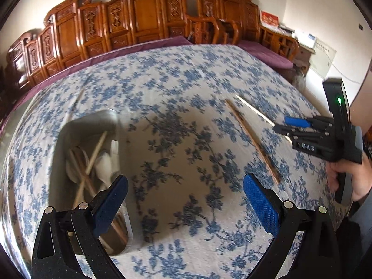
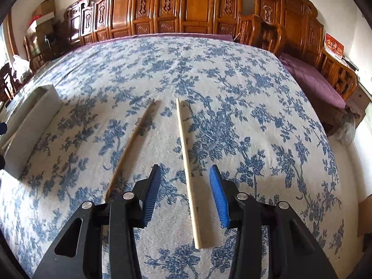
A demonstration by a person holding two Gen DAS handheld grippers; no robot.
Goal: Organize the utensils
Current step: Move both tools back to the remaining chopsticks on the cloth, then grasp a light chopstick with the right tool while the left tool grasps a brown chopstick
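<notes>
A metal tray (image 1: 69,130) sits at the left on the blue-flowered tablecloth, with several chopsticks and white spoons (image 1: 104,162) in it. My left gripper (image 1: 186,183) hangs open and empty above the cloth, just right of the tray. Two chopsticks lie loose on the cloth: a brown one (image 2: 132,139) and a pale one (image 2: 186,158). My right gripper (image 2: 183,176) straddles the pale chopstick, its jaws apart and its blue pads (image 2: 218,195) clear of the stick on both sides. The brown chopstick lies left of its left finger. The left wrist view shows the right gripper (image 1: 282,126) over the pale chopstick (image 1: 254,110).
A hand (image 1: 348,179) holds the right gripper's handle. Carved wooden benches (image 2: 190,11) with purple cushions (image 2: 311,79) run along the table's far and right edges. The tray's wall (image 2: 30,121) stands at the left in the right wrist view. Flowered cloth (image 2: 209,74) covers the table.
</notes>
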